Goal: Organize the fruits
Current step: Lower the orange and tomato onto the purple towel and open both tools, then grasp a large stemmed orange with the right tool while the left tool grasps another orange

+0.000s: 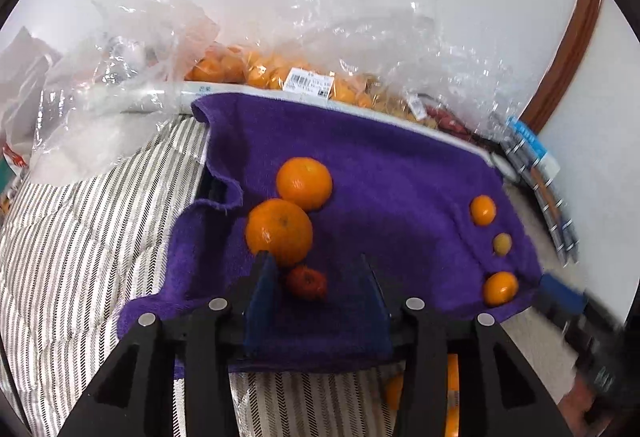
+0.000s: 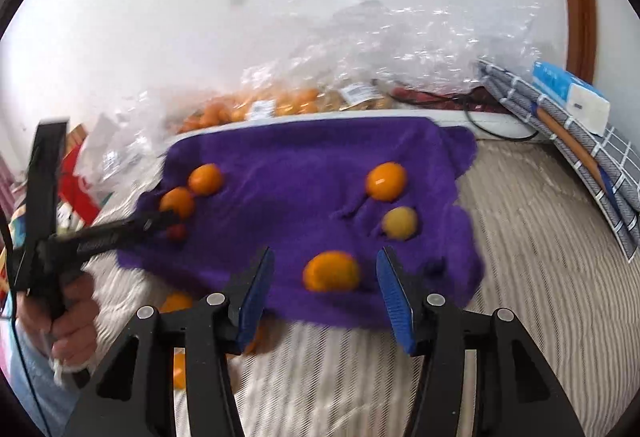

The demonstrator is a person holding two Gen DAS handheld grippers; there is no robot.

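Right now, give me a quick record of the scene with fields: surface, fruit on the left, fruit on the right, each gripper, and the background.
surface: purple towel spread over striped bedding
left group: two large oranges touching, small red fruit beside them
right group: three small fruits in a row, the middle yellowish one paler
left gripper: open, red fruit between its fingers, not pressed
right gripper: open, small orange fruit between its fingers, apart from both
background: bagged oranges in clear plastic behind the towel
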